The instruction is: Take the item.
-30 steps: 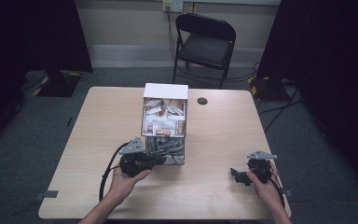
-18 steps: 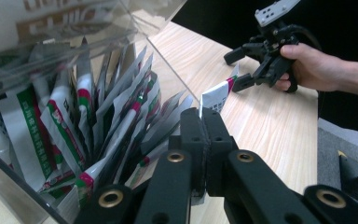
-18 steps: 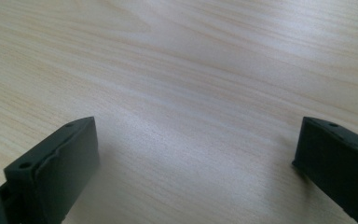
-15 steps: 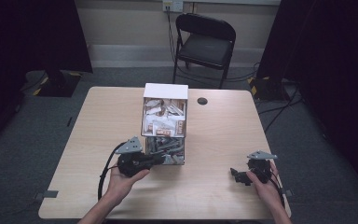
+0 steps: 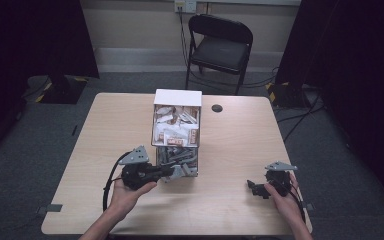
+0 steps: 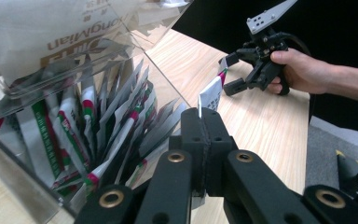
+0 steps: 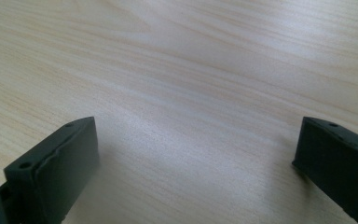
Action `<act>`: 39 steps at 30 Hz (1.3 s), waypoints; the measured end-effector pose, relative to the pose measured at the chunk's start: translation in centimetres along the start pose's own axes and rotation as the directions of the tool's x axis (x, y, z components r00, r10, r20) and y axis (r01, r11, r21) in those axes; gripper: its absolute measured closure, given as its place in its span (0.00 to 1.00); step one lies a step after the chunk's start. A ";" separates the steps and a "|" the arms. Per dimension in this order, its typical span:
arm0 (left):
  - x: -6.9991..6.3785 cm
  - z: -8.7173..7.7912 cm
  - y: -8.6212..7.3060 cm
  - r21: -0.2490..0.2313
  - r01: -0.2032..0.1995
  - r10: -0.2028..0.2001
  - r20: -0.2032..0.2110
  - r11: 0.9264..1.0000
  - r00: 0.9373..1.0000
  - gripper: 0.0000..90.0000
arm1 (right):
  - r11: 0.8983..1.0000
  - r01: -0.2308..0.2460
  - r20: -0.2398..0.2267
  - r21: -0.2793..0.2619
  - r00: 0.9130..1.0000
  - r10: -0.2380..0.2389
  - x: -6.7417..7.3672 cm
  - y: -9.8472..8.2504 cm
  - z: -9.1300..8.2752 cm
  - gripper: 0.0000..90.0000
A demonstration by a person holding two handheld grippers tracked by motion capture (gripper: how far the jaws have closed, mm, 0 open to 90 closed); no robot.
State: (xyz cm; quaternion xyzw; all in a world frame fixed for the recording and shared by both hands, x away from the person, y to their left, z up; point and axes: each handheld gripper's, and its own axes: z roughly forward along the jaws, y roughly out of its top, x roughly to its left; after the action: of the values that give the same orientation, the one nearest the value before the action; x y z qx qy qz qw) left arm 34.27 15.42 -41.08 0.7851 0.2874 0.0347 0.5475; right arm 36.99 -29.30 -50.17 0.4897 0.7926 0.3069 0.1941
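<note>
A clear box (image 5: 176, 131) full of sachets stands mid-table, and its lower front bin holds several slim green, red and white sachets (image 6: 91, 126). My left gripper (image 5: 172, 171) is at that bin's front left corner, shut on one white sachet (image 6: 211, 95) that sticks up edge-on from between its jaws (image 6: 205, 122). My right gripper (image 5: 252, 186) rests low at the table's front right, held by a hand. Its jaws stand wide apart with bare wood between them (image 7: 196, 140). The left gripper view also catches this open right gripper (image 6: 242, 70) farther off.
A small black round disc (image 5: 217, 108) lies on the table (image 5: 240, 150) behind the box to the right. A black folding chair (image 5: 220, 47) stands beyond the far edge. The left gripper's cable (image 5: 109, 185) loops near the front left.
My left gripper has drawn back slightly to the left from the box front, staying shut. The right gripper has not moved.
</note>
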 end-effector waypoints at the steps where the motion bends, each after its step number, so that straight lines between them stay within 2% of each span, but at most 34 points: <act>1: 0.0 -0.2 0.0 -0.004 -0.002 0.002 0.001 1.000 1.000 1.00 | 1.000 0.000 0.000 0.000 1.000 0.000 0.0 0.0 0.0 0.00; 4: -0.2 -0.4 0.0 -0.015 0.000 0.000 0.011 1.000 1.000 1.00 | 1.000 0.000 0.000 0.000 1.000 0.000 0.0 0.0 0.0 0.00; 11: -0.3 -1.4 0.0 -0.030 -0.007 0.007 0.002 1.000 1.000 1.00 | 1.000 0.000 0.000 0.000 1.000 0.000 0.0 0.0 0.0 0.00; 18: -0.6 -2.3 0.1 -0.003 -0.031 0.031 -0.005 1.000 1.000 1.00 | 1.000 0.000 0.000 0.000 1.000 0.000 0.0 0.0 0.0 0.00; 20: -0.6 -2.7 0.1 -0.011 -0.026 0.026 -0.004 1.000 1.000 1.00 | 1.000 0.000 0.000 0.000 1.000 0.000 0.0 0.0 0.0 0.00; 29: 0.0 -4.8 0.3 -0.041 -0.034 0.033 -0.043 0.999 0.999 1.00 | 1.000 -0.001 -0.002 0.001 1.000 0.001 0.0 0.0 0.0 0.00; 32: 0.3 -5.2 0.4 -0.056 -0.019 0.016 -0.047 0.998 0.999 1.00 | 1.000 -0.001 -0.002 0.001 1.000 0.001 0.0 0.0 0.0 0.00; 39: 0.8 -6.3 0.0 -0.042 -0.009 0.006 -0.070 0.999 0.997 1.00 | 1.000 -0.001 -0.002 0.001 1.000 0.001 0.0 0.0 0.0 0.00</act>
State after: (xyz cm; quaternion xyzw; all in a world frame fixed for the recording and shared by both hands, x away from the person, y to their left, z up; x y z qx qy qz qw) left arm 32.64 21.13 -38.74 0.7728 0.3028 0.0703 0.5532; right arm 36.99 -29.31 -50.16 0.4899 0.7927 0.3072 0.1928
